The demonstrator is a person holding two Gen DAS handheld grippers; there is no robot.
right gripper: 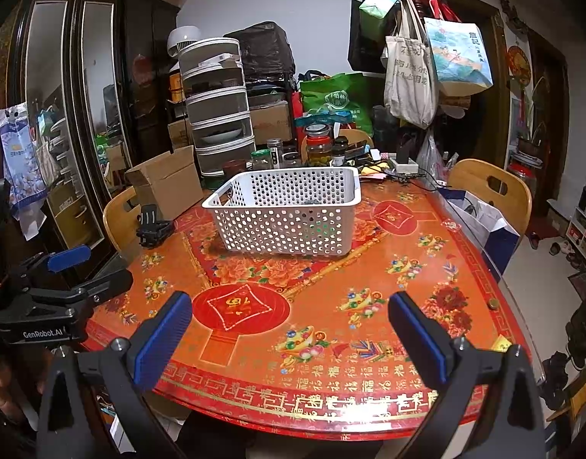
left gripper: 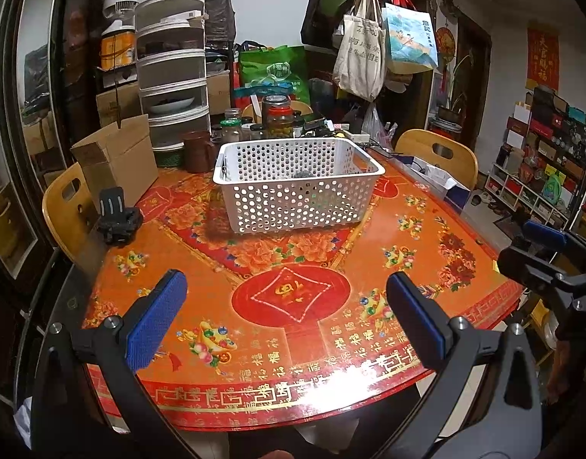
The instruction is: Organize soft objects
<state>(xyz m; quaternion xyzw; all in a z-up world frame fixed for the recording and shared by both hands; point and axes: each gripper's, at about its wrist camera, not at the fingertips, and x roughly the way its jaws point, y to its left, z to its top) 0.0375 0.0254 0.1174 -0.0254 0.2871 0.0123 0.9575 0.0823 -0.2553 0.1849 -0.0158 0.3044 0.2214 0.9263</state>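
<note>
While both the left gripper (left gripper: pixel 287 317) and right gripper (right gripper: pixel 291 334) hover wide and empty over the near table edge, the white perforated basket (left gripper: pixel 298 187), holding a dim grey object, sits straight ahead, its long axis left-right, roughly equally far from both.

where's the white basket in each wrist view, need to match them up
Left wrist: the white basket sits centre, slightly above the middle, on the far half of the red table.
Right wrist: the white basket sits near the middle, a little left of centre.
Shared landmark: the cardboard box stands left of the basket in both views.
</note>
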